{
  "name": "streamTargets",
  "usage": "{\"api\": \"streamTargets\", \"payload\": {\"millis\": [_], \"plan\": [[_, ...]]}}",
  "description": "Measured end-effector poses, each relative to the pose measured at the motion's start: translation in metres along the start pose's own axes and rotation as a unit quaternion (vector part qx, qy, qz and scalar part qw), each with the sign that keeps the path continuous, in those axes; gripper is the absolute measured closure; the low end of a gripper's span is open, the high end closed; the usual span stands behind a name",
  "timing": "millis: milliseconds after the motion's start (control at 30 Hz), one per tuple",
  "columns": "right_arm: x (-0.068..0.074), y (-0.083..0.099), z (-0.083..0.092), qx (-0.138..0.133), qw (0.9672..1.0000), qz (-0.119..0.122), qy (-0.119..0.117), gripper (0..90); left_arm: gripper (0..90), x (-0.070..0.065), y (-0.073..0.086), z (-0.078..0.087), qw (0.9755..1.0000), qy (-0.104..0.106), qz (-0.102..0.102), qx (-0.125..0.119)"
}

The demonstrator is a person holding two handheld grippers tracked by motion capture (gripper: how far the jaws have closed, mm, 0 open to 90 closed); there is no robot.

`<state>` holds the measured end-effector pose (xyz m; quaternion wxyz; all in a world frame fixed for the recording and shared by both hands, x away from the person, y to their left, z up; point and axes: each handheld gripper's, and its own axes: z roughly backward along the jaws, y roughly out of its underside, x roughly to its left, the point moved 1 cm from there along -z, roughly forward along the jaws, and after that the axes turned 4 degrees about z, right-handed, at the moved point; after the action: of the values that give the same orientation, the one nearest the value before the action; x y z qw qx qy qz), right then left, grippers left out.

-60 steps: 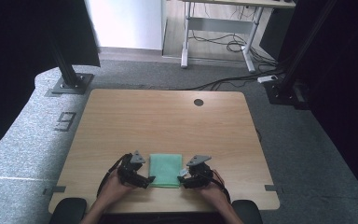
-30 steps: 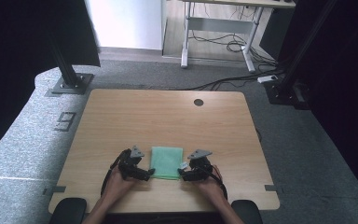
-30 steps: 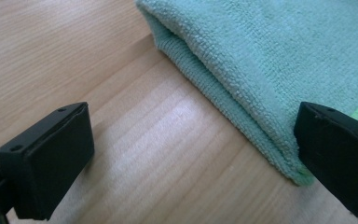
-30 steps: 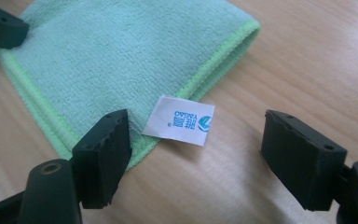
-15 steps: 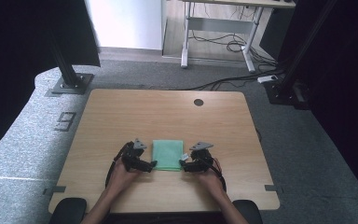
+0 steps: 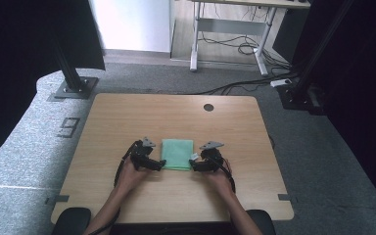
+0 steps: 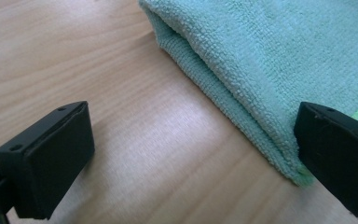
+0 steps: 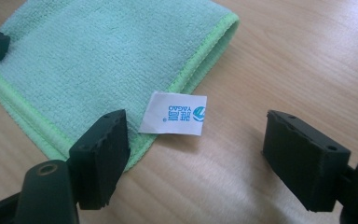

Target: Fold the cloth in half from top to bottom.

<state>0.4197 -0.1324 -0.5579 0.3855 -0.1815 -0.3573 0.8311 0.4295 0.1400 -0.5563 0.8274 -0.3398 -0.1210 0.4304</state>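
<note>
A folded green cloth (image 6: 177,154) lies flat on the wooden table (image 6: 127,117), between the two hand-held grippers. My left gripper (image 6: 160,165) is at the cloth's near left corner, and my right gripper (image 6: 194,165) is at its near right corner. In the left gripper view the left gripper (image 7: 193,158) is open, and one jaw stands against the folded edge of the cloth (image 7: 270,70). In the right gripper view the right gripper (image 8: 200,156) is open. One jaw sits over the corner of the cloth (image 8: 102,60), with the white label (image 8: 173,113) between the jaws.
A round cable hole (image 6: 208,107) is in the table near its far edge. Bare wood stretches to the left, right and far side of the cloth. Black stands (image 6: 71,83) and a desk frame (image 6: 225,44) are on the carpet beyond.
Both grippers and the green cloth have shifted together away from the person, toward the middle of the table. The jaws look as wide as before.
</note>
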Motion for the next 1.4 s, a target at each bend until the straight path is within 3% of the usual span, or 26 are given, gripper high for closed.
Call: {"api": "streamTargets", "payload": {"millis": [267, 700, 1067, 1200, 1400], "plan": [[-0.008, -0.006, -0.008, -0.005, 1.0, -0.004, 0.007, 22.1, 0.0, 0.007, -0.008, -0.006, 1.0, -0.004, 0.004, 0.0], [-0.01, -0.006, -0.009, -0.008, 0.9999, -0.005, 0.003, 20.6, 0.0, 0.007, -0.007, -0.005, 0.9999, -0.002, 0.01, -0.003], [-0.01, -0.01, -0.005, 0.001, 0.9999, -0.006, -0.009, 11.9, 0.0, 0.01, -0.006, -0.001, 0.9998, 0.01, 0.018, -0.004], [-0.008, -0.013, 0.0, -0.004, 0.9999, 0.0, -0.013, 9.9, 0.0, 0.006, -0.006, 0.003, 0.9999, 0.009, 0.011, -0.006], [-0.004, -0.016, 0.008, 0.0, 0.9998, 0.015, -0.016, 6.0, 0.0, -0.002, -0.008, 0.015, 0.9998, 0.005, -0.015, -0.011]]}}
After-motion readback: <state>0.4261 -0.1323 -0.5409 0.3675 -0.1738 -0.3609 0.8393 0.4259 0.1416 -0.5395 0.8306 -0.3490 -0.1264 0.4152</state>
